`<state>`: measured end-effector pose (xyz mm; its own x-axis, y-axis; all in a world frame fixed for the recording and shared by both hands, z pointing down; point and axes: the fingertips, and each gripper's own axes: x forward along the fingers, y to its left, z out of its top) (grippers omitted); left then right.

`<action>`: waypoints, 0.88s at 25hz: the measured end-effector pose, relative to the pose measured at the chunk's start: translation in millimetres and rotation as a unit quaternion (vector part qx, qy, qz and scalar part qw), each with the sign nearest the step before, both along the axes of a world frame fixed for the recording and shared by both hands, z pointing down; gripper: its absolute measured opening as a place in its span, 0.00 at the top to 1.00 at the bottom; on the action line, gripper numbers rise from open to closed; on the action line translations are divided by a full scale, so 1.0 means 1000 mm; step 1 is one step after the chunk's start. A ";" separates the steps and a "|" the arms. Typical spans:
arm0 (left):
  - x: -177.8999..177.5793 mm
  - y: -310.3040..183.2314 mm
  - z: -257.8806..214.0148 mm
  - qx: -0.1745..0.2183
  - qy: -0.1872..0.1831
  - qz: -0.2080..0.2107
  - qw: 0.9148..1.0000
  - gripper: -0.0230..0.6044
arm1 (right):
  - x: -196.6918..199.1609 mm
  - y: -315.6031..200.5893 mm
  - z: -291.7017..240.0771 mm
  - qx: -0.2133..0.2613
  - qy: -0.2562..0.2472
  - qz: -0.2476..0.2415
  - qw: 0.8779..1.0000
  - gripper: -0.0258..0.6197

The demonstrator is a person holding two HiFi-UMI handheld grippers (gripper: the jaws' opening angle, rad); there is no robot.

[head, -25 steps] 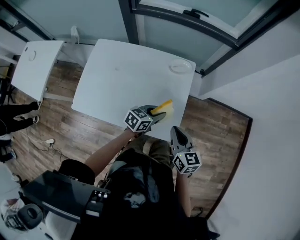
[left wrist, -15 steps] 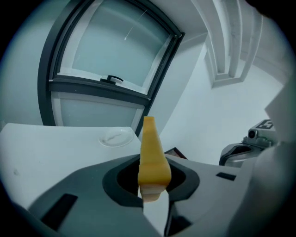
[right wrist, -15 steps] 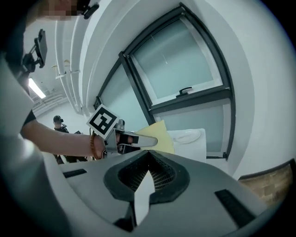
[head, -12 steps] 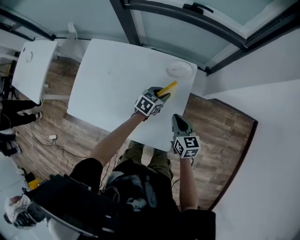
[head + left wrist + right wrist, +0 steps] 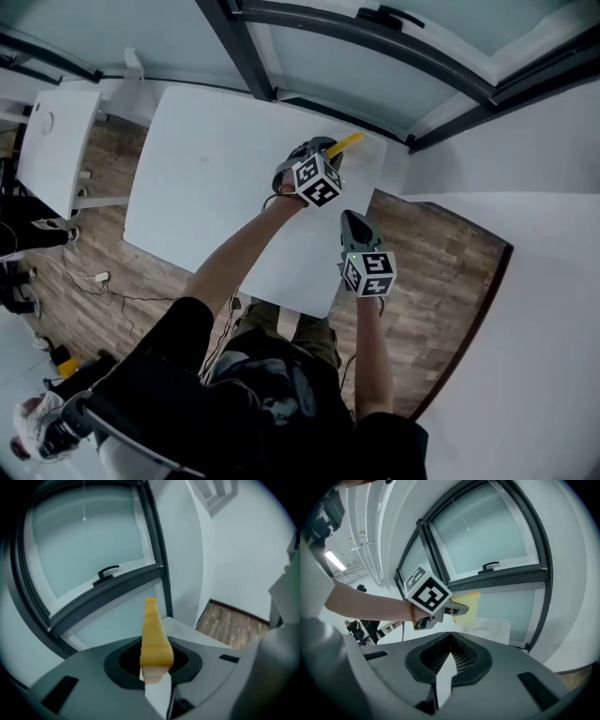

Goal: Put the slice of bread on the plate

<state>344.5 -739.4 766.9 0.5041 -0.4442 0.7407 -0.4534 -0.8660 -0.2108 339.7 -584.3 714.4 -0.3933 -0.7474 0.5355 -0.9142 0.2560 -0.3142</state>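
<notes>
A yellow slice of bread (image 5: 344, 143) stands on edge between the jaws of my left gripper (image 5: 330, 150), which is shut on it. In the left gripper view the bread (image 5: 153, 637) sticks up out of the jaws, in front of the window. The gripper hangs over the far right corner of the white table (image 5: 216, 178). The white plate (image 5: 480, 624) shows faintly under the bread (image 5: 468, 605) in the right gripper view; in the head view the gripper hides it. My right gripper (image 5: 349, 217) is shut and empty, held above the table's near right edge.
A dark-framed window (image 5: 375, 56) runs just behind the table's far edge. A second white table (image 5: 52, 141) stands at the left. Wooden floor (image 5: 441, 281) lies to the right of the table, below a white wall.
The left gripper has carried the bread from the table's near edge to its far right corner, over the plate, rolling as it went. The right gripper has moved forward over the table's edge.
</notes>
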 end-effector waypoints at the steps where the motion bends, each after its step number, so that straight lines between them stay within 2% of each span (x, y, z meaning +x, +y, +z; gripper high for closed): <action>1: 0.005 -0.011 0.003 0.030 -0.029 0.010 0.999 0.82 | -0.001 -0.001 0.002 -0.003 -0.005 0.001 1.000 0.95; 4: 0.019 -0.025 0.027 0.091 -0.125 0.057 0.986 0.82 | -0.006 0.000 0.007 -0.018 -0.017 0.001 1.000 0.95; 5: 0.024 -0.024 0.037 0.095 -0.149 0.074 0.982 0.82 | -0.006 0.001 0.010 -0.021 -0.018 -0.001 1.000 0.95; 7: 0.032 -0.014 0.056 0.076 -0.163 0.100 0.979 0.82 | -0.005 0.002 0.014 -0.025 -0.019 -0.003 1.000 0.95; 8: 0.036 -0.006 0.063 0.061 -0.157 0.110 0.980 0.79 | -0.004 0.001 0.014 -0.025 -0.020 -0.003 0.999 0.95; 11: 0.043 0.015 0.076 0.019 -0.138 0.131 0.981 0.59 | 0.000 -0.002 0.013 -0.025 -0.028 -0.001 0.999 0.95; 15: 0.045 0.036 0.079 -0.034 -0.112 0.136 0.984 0.46 | 0.007 -0.005 0.011 -0.021 -0.036 0.004 0.999 0.95; 19: 0.040 0.057 0.046 -0.069 -0.033 0.112 0.991 0.46 | 0.016 -0.001 0.009 -0.023 -0.041 0.014 0.999 0.95; 22: 0.023 0.075 0.019 -0.087 0.022 0.087 0.992 0.51 | 0.021 0.001 0.007 -0.024 -0.052 0.027 0.998 0.95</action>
